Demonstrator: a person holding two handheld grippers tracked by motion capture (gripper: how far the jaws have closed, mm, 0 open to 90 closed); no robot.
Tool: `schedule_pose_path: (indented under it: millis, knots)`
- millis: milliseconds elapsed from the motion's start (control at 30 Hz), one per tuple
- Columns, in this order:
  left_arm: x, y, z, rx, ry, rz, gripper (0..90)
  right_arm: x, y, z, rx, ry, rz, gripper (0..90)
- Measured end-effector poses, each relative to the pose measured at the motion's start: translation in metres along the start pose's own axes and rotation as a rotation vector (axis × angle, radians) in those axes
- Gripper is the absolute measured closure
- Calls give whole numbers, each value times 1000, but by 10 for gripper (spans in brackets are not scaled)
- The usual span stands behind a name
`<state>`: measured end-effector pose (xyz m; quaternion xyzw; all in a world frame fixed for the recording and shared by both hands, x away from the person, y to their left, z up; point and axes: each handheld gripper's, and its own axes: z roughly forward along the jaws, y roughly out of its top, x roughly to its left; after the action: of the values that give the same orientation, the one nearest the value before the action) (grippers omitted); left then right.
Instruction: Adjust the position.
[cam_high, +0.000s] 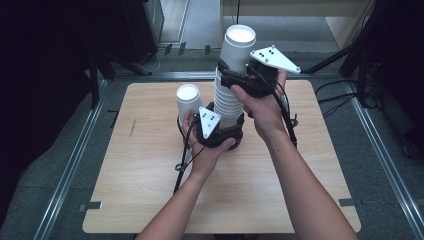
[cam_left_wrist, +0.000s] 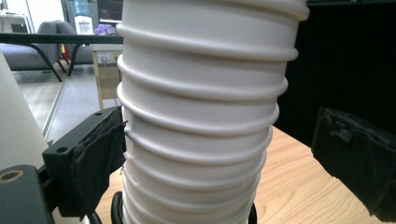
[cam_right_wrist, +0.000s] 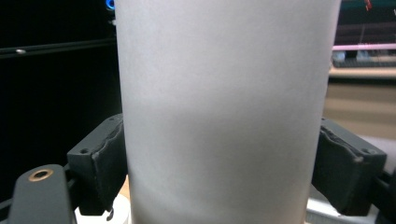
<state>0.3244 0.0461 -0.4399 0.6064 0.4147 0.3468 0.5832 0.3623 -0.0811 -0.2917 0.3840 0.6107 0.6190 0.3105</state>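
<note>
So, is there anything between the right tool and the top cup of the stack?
Nothing visible. The right tool has a jaw on each side of the top cup, both pads against its wall. The stack sits below.

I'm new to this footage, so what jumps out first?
A tall stack of nested white paper cups stands mid-table, with the right claw closed around its top cup. The left claw straddles the stack's base, one pad off it. A single white paper cup stands just left.
</note>
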Motion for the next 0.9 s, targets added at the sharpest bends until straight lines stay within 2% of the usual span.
schedule_pose_path:
  millis: [33,67,267,467,567,667,800,900]
  knots:
    - [0,-1,0,7,1,1,33,1,0,-1,-10,1,-17,149]
    - [0,-2,-1,10,0,2,33,3,1,-2,-40,-24,-59,150]
    - [1,-7,-4,15,-2,-1,33,5,5,-3,-102,-41,-36,154]
    - [5,-9,-11,11,3,-9,33,7,8,-5,-154,-46,-72,156]
    - [7,-11,-15,12,3,-8,33,8,13,-9,-199,-44,-61,156]
    - [8,-12,-17,13,6,-6,33,9,15,-12,-214,-42,-52,157]
    - [9,-13,-21,9,7,-10,33,8,17,-14,-228,-49,-73,157]
    - [9,-14,-22,10,8,-8,33,7,18,-17,-270,-48,-73,157]
